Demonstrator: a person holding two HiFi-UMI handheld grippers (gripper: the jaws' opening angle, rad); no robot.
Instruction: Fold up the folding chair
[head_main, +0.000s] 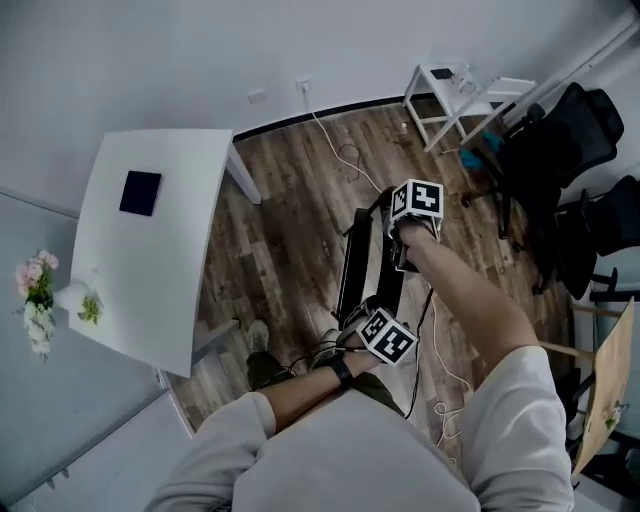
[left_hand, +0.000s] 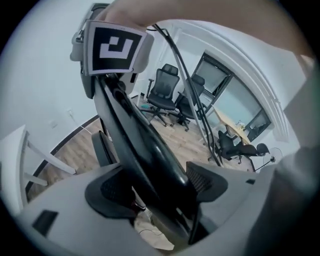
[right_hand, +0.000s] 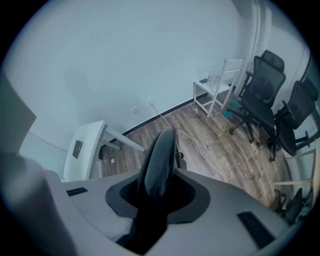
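The black folding chair (head_main: 368, 262) stands on the wood floor below me, its panels close together and seen edge-on. My right gripper (head_main: 404, 258) comes down on its far top edge. In the right gripper view the rounded black edge (right_hand: 161, 155) fills the gap of that gripper (right_hand: 159, 196), which is shut on it. My left gripper (head_main: 366, 322) is at the near end. A thick black part of the chair (left_hand: 150, 150) passes between its jaws (left_hand: 160, 186), and a gap shows beside the left pad (left_hand: 111, 192). The right gripper's marker cube (left_hand: 115, 47) shows above.
A white table (head_main: 150, 260) with a dark flat device (head_main: 140, 192) stands at the left, flowers (head_main: 35, 290) at its edge. Black office chairs (head_main: 565, 150) and a white rack (head_main: 455, 95) are at the far right. A white cable (head_main: 340, 150) trails across the floor.
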